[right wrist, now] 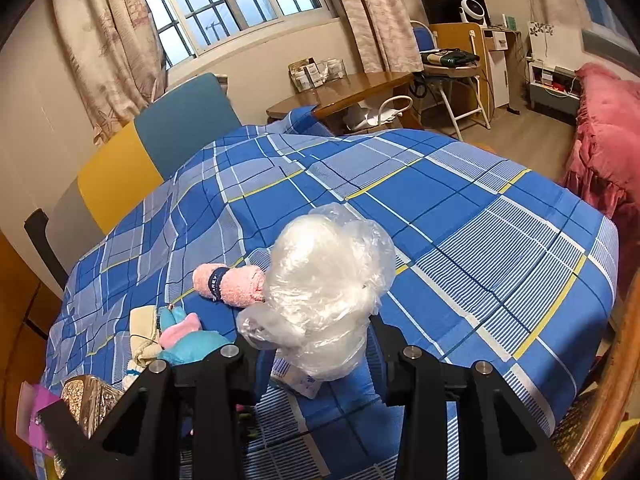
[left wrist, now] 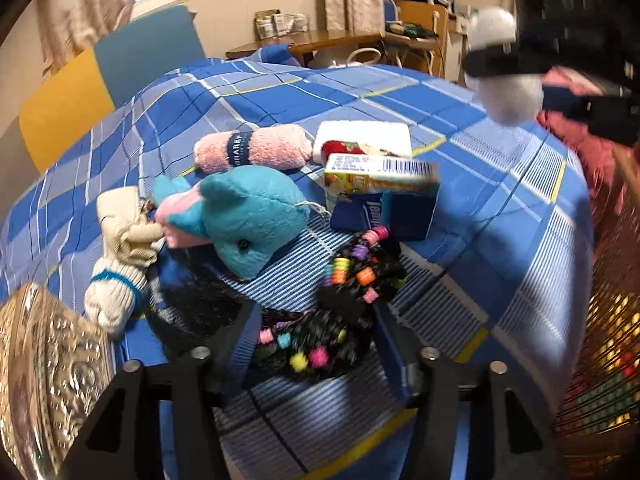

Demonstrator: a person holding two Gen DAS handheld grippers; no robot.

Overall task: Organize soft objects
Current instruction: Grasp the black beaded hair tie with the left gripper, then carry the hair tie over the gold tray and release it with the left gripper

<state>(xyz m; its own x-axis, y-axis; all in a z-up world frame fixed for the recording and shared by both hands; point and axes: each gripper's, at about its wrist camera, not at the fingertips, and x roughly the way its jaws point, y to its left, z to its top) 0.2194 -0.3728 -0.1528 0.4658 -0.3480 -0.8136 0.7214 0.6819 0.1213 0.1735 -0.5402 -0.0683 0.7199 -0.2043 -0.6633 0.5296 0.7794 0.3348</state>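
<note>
The beaded black band (left wrist: 352,280) lies on the bed (left wrist: 460,208), just in front of the blue dolphin toy (left wrist: 248,220), and its near end reaches between the fingers of the left gripper (left wrist: 312,344). That gripper stands partly open; its pads flank the band, but the blur hides whether they press on it. No earlier view is given, so only this can be said.

Behind the dolphin lies a pink rolled towel (left wrist: 252,148) with a dark label band. Left of the dolphin, touching its pink tail, sits a cream sock bundle (left wrist: 120,256). Right of the dolphin stands a small carton (left wrist: 380,180) on a blue pack (left wrist: 384,212), and behind those a white pack (left wrist: 364,138) with a red print. A shiny gold box (left wrist: 52,368) sits at the near left corner, beyond the socks.

The right gripper (right wrist: 320,344) is narrowly open and closed on a crumpled clear plastic bag (right wrist: 324,280), held above the bed to the right of the towel (right wrist: 228,284). From the left view the same bag (left wrist: 504,84) hangs high, well apart from the dolphin. A pink blanket (right wrist: 604,128) lies off the bed's far right.
</note>
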